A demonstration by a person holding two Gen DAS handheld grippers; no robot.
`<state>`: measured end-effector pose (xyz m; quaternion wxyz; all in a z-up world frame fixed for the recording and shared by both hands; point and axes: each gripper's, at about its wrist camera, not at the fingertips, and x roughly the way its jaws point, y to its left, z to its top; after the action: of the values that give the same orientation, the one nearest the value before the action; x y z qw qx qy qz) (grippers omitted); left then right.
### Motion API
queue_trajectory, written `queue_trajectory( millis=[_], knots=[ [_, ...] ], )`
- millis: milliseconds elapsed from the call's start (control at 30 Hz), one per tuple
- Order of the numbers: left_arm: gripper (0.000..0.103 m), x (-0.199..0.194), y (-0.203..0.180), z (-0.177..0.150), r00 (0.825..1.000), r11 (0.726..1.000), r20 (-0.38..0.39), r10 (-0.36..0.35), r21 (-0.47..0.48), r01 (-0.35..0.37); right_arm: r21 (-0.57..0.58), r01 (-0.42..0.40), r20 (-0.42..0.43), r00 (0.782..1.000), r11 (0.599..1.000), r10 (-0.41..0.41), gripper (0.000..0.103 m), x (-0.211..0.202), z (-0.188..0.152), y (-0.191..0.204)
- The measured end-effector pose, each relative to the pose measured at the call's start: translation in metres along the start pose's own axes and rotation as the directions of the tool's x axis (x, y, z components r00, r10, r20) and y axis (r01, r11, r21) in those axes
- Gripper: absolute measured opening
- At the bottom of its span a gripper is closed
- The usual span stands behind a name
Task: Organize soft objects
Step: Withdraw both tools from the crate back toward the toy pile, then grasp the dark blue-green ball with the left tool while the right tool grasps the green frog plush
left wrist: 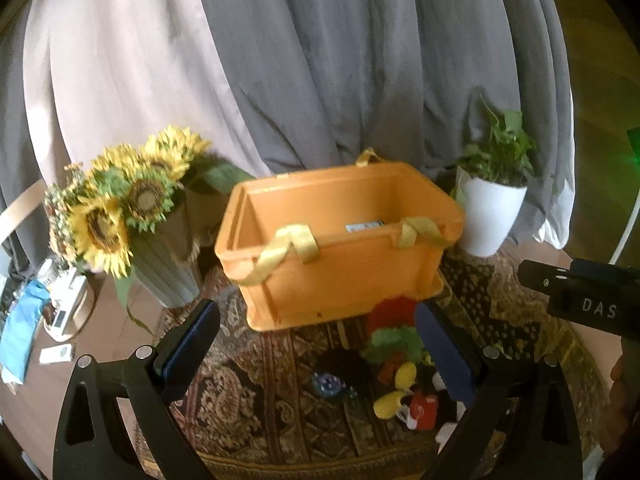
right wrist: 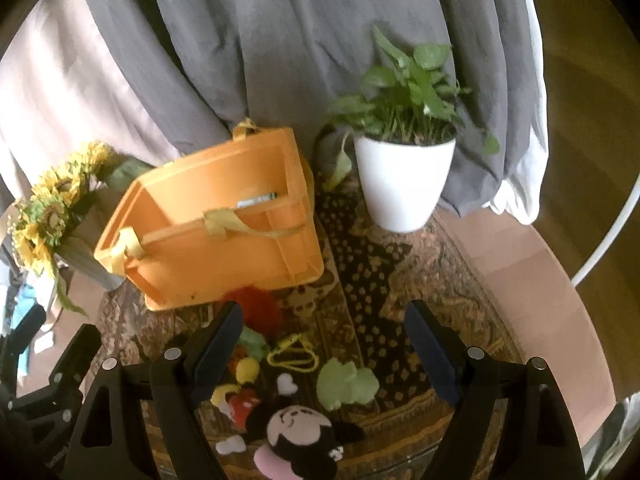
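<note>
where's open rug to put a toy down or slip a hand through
Bare rug lies between the orange bin and the white plant pot, running toward the right hand-held gripper. Crowded: the soft toys piled before the bin's front, and the sunflower vase close on its left.

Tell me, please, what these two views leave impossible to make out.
- Orange crate: its floor is hidden by the near wall in both views; the small label inside is too blurred to read.
- Mouse plush: its lower part is cut off by the bottom edge of the right wrist view.
- Toy pile: partly covered by a finger of the left gripper in the left wrist view.
</note>
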<state>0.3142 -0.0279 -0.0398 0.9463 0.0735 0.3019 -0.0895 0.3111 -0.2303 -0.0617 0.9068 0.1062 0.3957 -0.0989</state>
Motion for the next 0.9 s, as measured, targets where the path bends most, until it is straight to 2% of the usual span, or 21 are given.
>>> queue_trajectory(
  millis=[400, 500, 900],
  knots=[
    [0.1, 0.014, -0.01, -0.028, 0.996, 0.999, -0.085, -0.011, 0.048, 0.015, 0.027, 0.029, -0.141, 0.99, 0.999, -0.025, 0.084, 0.028, -0.03, -0.013],
    [0.1, 0.019, -0.012, -0.033, 0.995, 0.998, -0.1, 0.007, 0.062, 0.0, 0.055, 0.032, -0.164, 0.986, 0.998, -0.022, 0.084, 0.035, -0.036, -0.017],
    [0.1, 0.052, -0.015, -0.049, 0.982, 0.998, -0.191, 0.009, 0.062, 0.003, 0.082, 0.062, -0.301, 0.953, 0.995, -0.035, 0.084, 0.077, -0.052, -0.02]
  ],
)
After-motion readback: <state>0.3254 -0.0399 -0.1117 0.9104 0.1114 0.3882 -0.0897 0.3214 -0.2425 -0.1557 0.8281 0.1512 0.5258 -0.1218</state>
